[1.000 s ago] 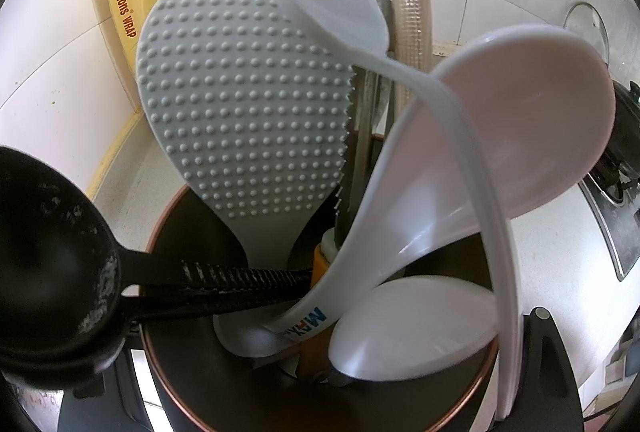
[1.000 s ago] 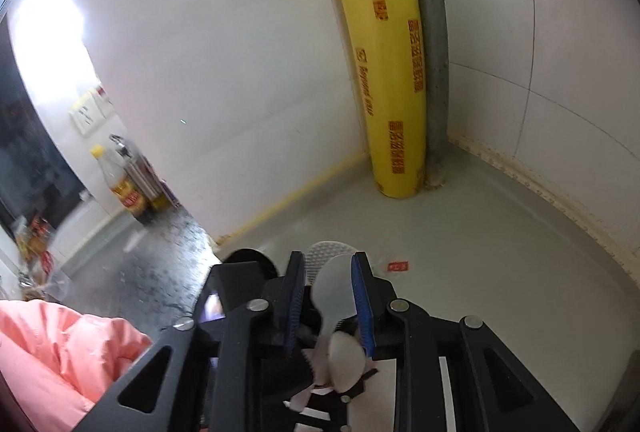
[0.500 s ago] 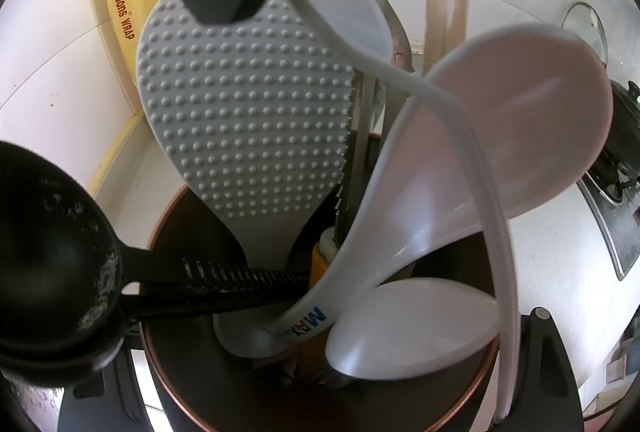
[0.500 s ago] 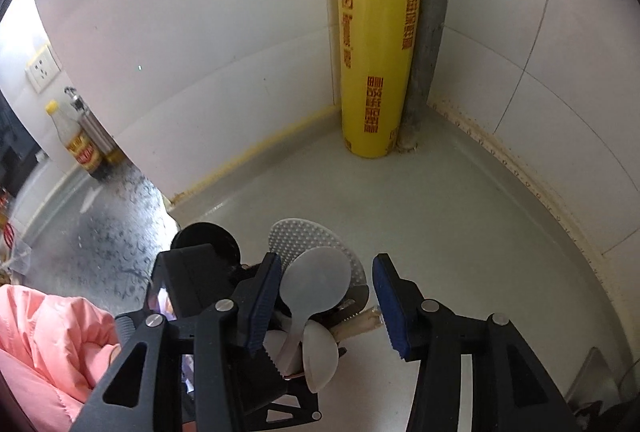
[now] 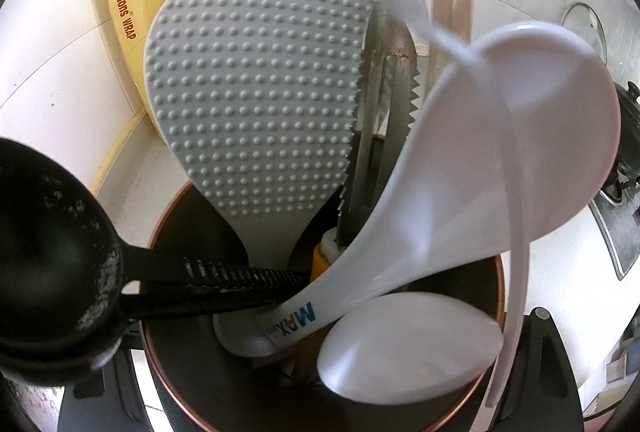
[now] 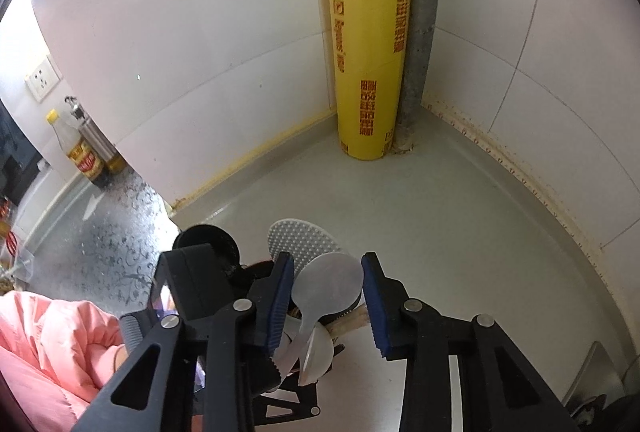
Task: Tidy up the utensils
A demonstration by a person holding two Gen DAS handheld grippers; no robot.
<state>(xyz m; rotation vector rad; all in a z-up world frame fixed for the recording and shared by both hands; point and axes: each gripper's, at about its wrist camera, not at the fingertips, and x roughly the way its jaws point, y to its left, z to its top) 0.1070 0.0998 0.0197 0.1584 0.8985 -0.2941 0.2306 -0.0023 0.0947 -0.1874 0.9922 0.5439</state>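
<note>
My left gripper (image 5: 320, 396) is shut on a brown utensil holder (image 5: 160, 232), its fingers on either side of the wall. Standing in the holder are a grey dimpled rice paddle (image 5: 256, 91), a black ladle (image 5: 52, 252), a white spoon printed MAX (image 5: 500, 159), another white spoon bowl (image 5: 408, 348) and a serrated metal utensil (image 5: 400, 79). A thin translucent white spoon (image 6: 328, 284) rises out of the holder. My right gripper (image 6: 328, 286) comes from above, its jaws closing, and both blue pads (image 6: 370, 296) meet the edges of that spoon's bowl.
A yellow wrap roll (image 6: 368, 31) and a grey pipe (image 6: 416, 31) stand in the tiled corner behind the holder. Bottles (image 6: 78, 147) stand far left. A pink sleeve (image 6: 48, 352) shows at lower left. A glass pot lid (image 5: 584, 27) and a stove edge (image 5: 616, 232) lie to the right.
The right gripper opened off the thin white spoon, tilted further down and came lower over the holder, then closed round the spoon's bowl again. The left gripper and holder kept still.
</note>
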